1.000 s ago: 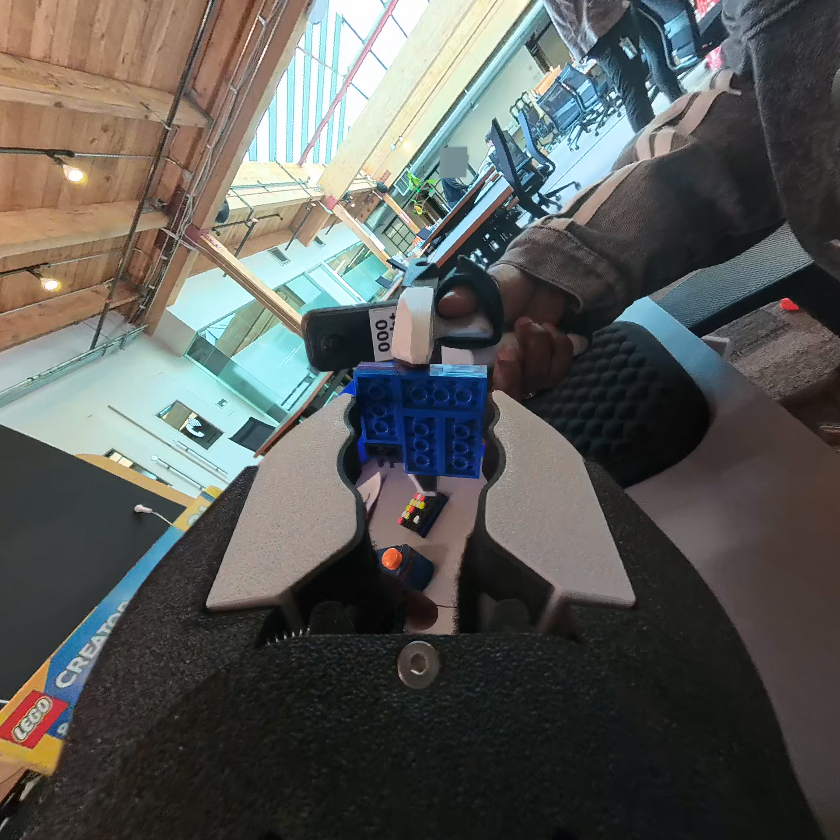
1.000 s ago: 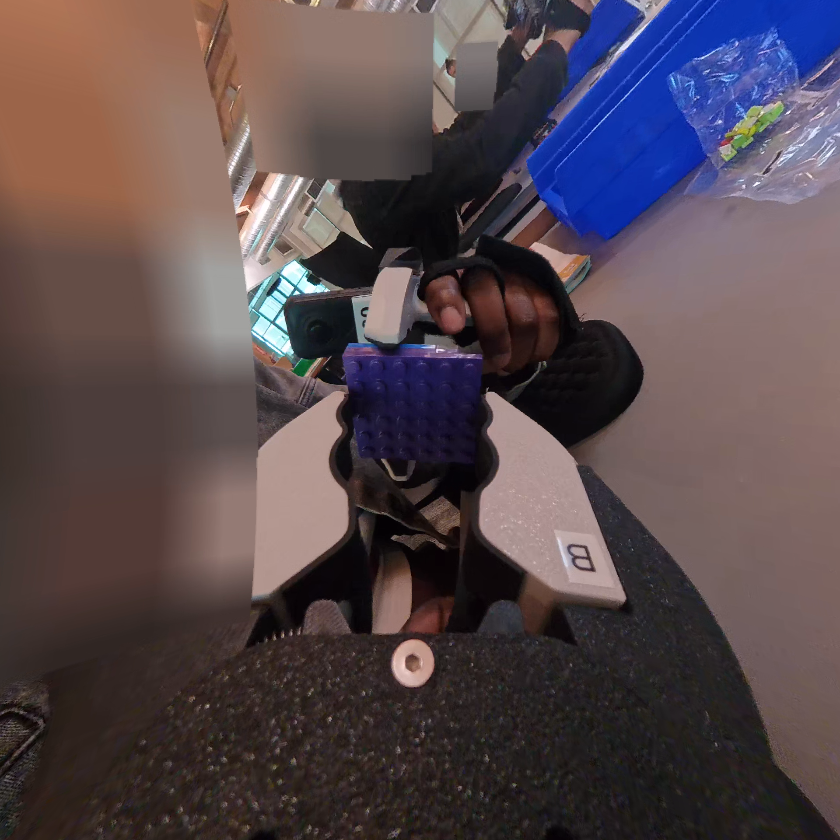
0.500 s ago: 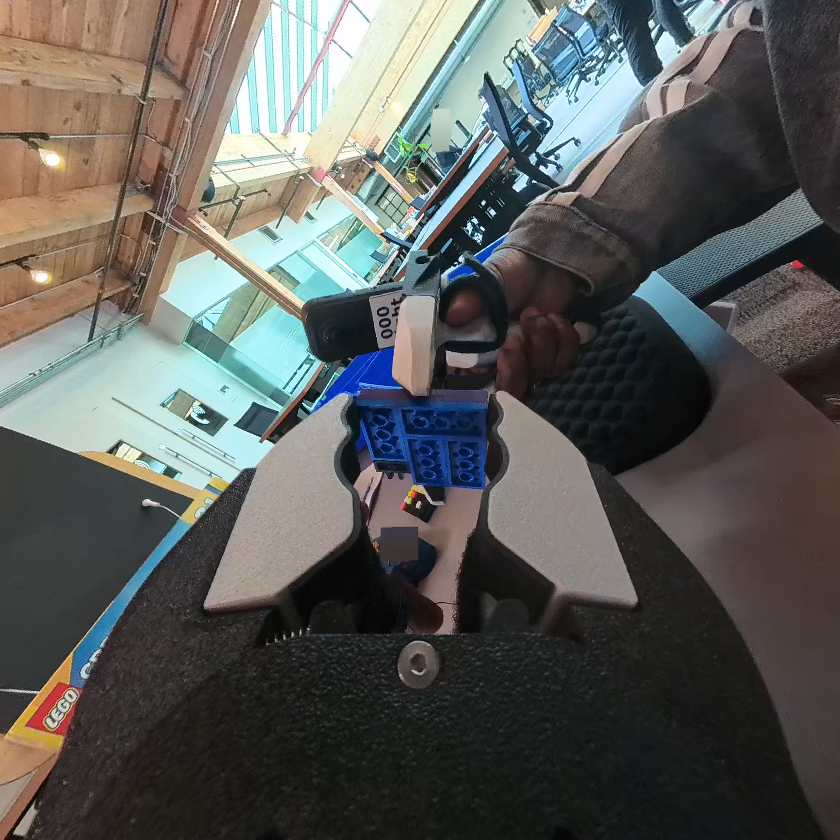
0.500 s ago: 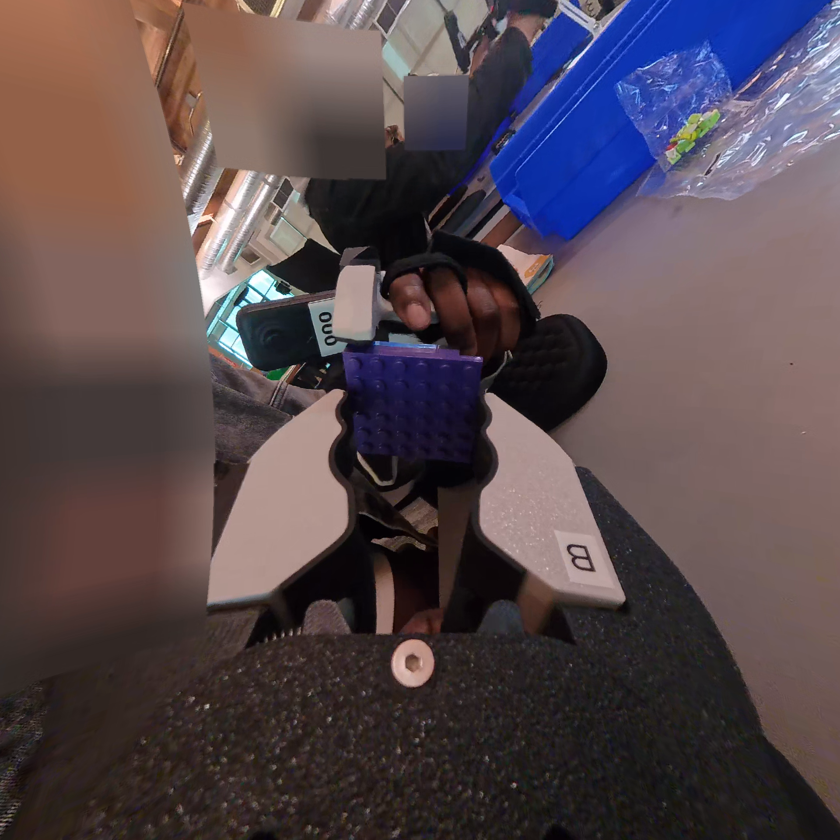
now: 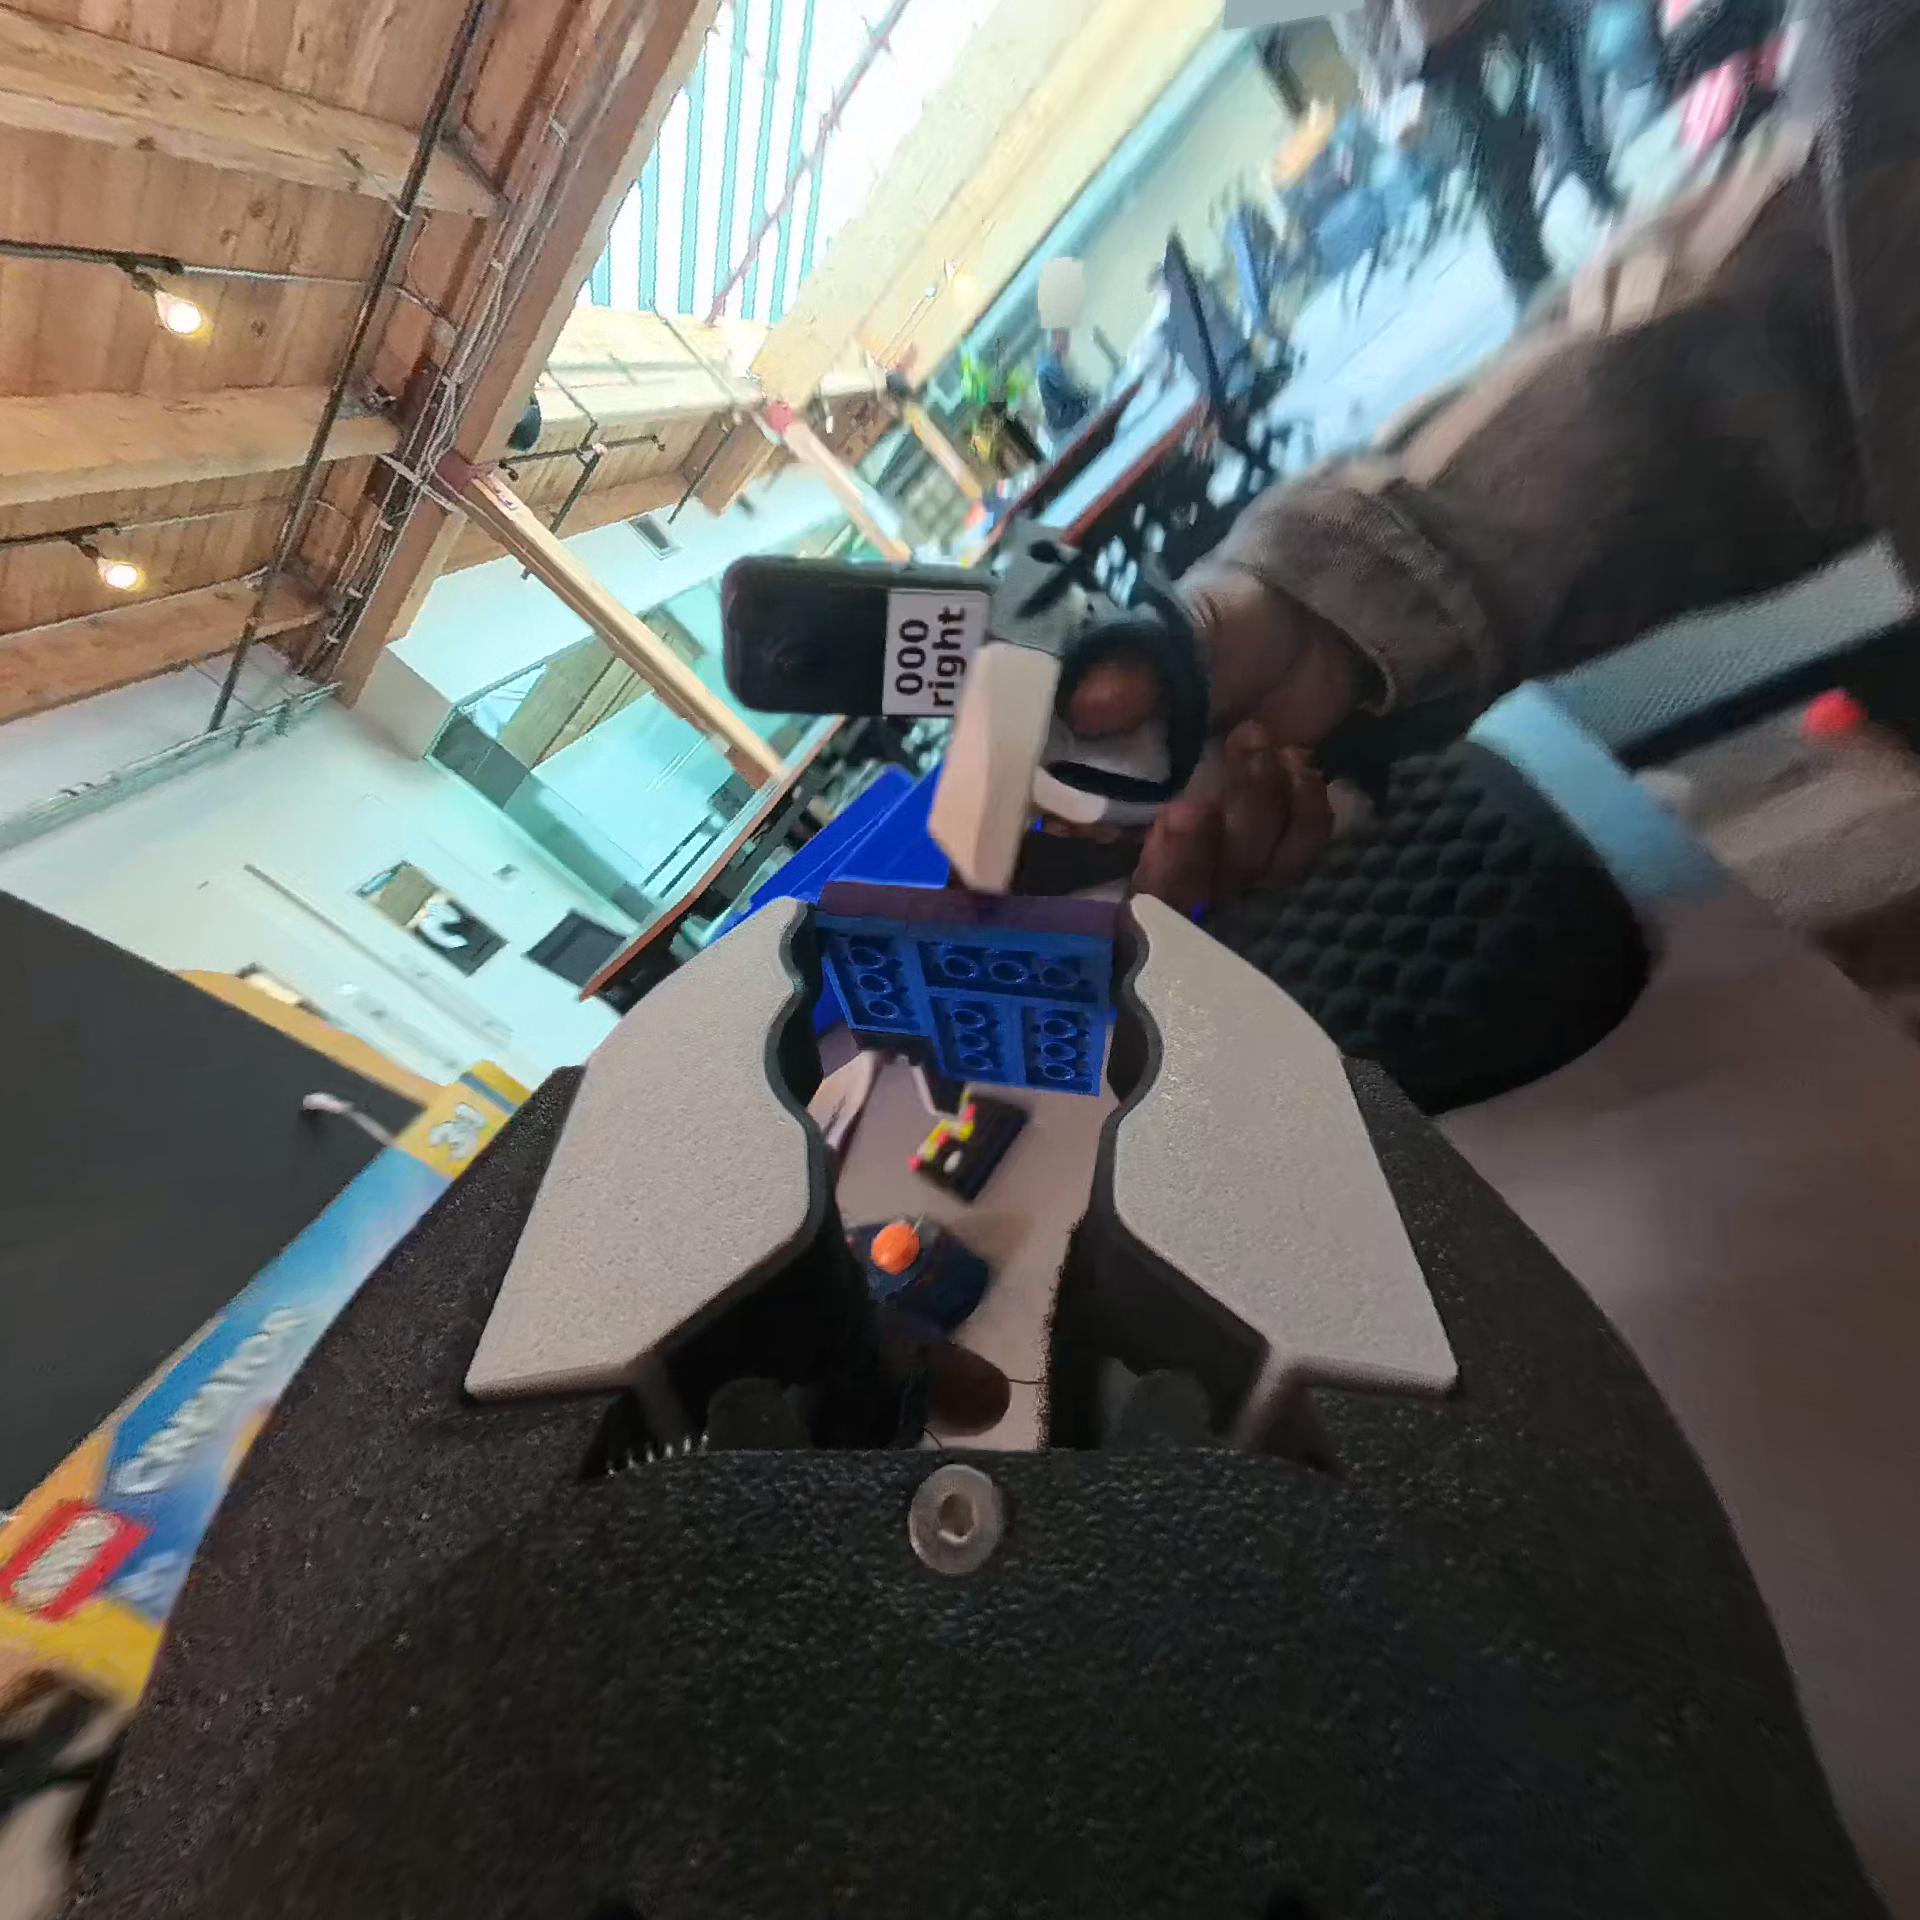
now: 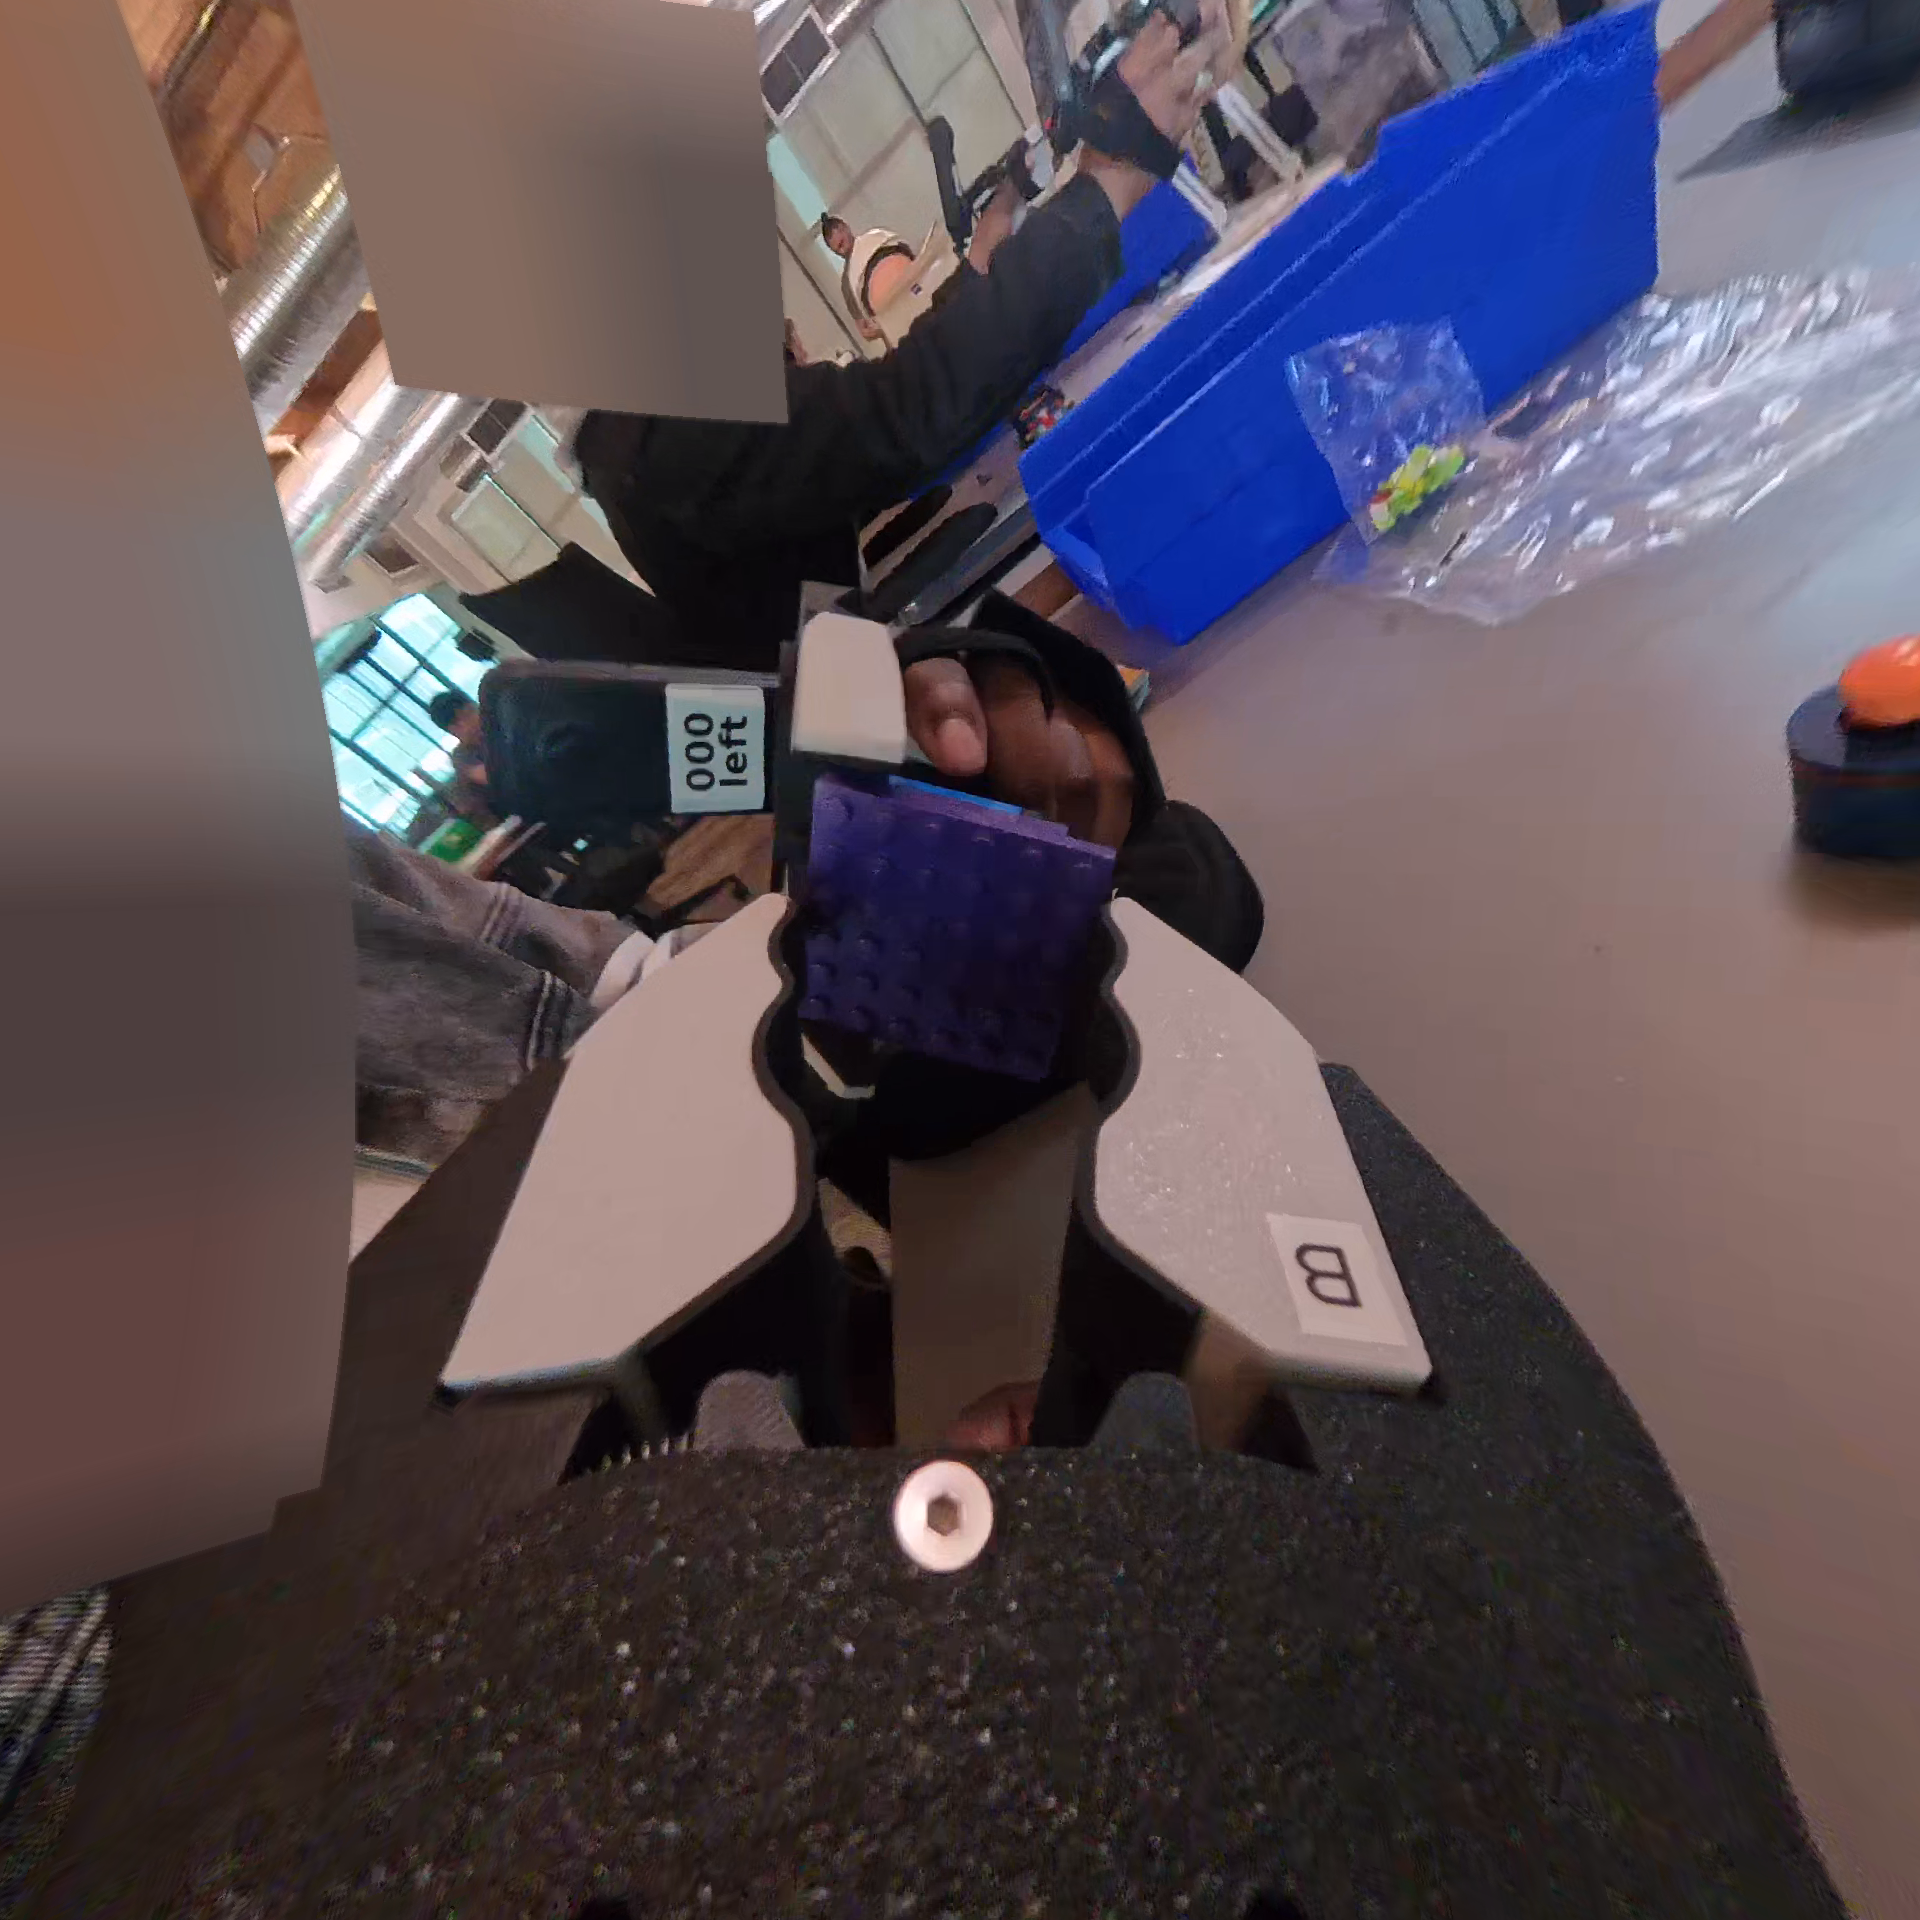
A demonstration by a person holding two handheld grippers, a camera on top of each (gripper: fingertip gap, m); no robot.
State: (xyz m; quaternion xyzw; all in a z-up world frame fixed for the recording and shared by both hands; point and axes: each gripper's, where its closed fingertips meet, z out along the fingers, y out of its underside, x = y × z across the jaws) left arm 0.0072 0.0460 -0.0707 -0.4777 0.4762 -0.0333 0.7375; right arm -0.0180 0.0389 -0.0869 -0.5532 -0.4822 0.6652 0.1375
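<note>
A purple studded plate (image 6: 935, 935) with blue bricks (image 5: 977, 1008) stuck to its back is held in the air between both grippers, which face each other. My left gripper (image 5: 966, 997) is shut on the blue bricks from their sides; the plate's purple edge (image 5: 966, 916) shows above them. My right gripper (image 6: 951, 966) is shut on the purple plate, which sits tilted between its fingers. In each view the other gripper's grey finger (image 5: 987, 779) (image 6: 847, 696) meets the top edge of the piece, held by a gloved hand (image 6: 1029, 748).
A grey table (image 6: 1558, 1039) carries a blue bin (image 6: 1351, 364), a crumpled plastic bag (image 6: 1662, 447) with green pieces, and an orange button on a dark base (image 6: 1860, 758). The left wrist view shows a small dark plate with coloured bricks (image 5: 966, 1143) and a toy brick box (image 5: 208, 1403). Less than 4 cm separates the two grippers' tips.
The purple plate has tilted between my right fingers, and a light blue edge now shows behind it. Both views have swung; the orange button has come into the right wrist view.
</note>
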